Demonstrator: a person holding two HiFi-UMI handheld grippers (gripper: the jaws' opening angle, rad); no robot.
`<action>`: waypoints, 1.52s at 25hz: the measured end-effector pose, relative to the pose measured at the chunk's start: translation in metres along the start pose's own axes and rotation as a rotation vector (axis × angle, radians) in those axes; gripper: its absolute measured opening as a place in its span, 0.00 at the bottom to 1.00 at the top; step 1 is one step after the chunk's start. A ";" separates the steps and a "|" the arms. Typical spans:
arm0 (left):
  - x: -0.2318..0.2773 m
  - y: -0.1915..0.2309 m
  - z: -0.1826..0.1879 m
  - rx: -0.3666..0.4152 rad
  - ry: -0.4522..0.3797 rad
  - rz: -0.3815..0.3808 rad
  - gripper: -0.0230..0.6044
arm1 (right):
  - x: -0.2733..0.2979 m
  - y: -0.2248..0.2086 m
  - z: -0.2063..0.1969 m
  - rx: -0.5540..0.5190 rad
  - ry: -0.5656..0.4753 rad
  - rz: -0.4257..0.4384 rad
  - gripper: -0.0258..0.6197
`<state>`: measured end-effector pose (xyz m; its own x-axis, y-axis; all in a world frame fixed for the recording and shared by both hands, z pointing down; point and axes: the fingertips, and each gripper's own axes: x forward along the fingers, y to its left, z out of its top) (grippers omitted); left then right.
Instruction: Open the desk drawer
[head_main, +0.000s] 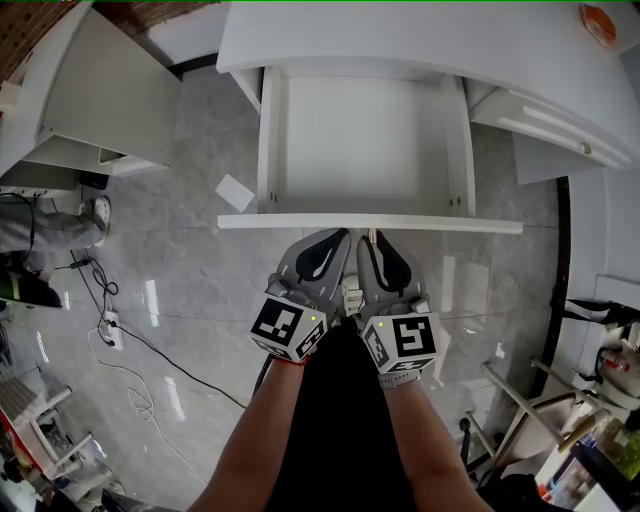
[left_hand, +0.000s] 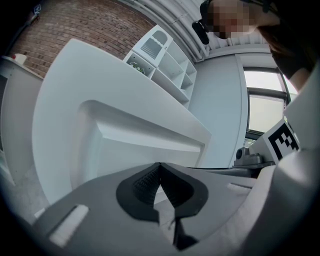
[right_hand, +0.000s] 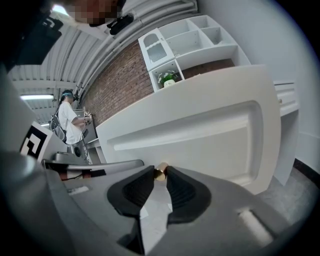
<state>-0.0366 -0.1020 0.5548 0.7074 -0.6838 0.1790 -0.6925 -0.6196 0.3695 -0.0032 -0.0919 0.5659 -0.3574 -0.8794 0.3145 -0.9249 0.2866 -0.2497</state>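
Beneath the white matte surface (head_main: 420, 40), the right hand-held gripper (head_main: 370, 242) is clamping the knob of a drawer that is already standing well out.

Between that gripper's ribbed black pads, the small brass cylindrical knob (right_hand: 161, 172) is sitting pinched, its axis pointing near, toward the person. The shallow white box-shaped drawer (head_main: 360, 140) is lying on the far side of both grippers, bare inside, and its smooth recessed front panel (head_main: 370, 223) is running left to right, square to the line of pull. The left hand-held gripper (left_hand: 160, 166) is hanging just beside the right one with its jaws together on nothing, so the right hand is doing the work. Any further opening is likely calling for a straight draw nearward along the drawer's side rails, over the glossy grey stone floor (head_main: 190, 270).
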 end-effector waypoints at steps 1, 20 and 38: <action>-0.001 -0.001 0.000 -0.002 0.000 0.002 0.04 | -0.001 0.001 -0.001 -0.002 0.002 0.003 0.16; -0.016 -0.022 0.000 -0.011 0.010 -0.025 0.04 | -0.024 0.009 -0.006 -0.022 0.009 0.015 0.16; -0.026 -0.025 -0.013 -0.034 0.002 0.019 0.04 | -0.035 0.012 -0.015 -0.019 0.023 0.062 0.17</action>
<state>-0.0357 -0.0634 0.5524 0.6941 -0.6948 0.1882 -0.7008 -0.5926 0.3971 -0.0033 -0.0518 0.5661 -0.4166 -0.8509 0.3202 -0.9032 0.3474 -0.2520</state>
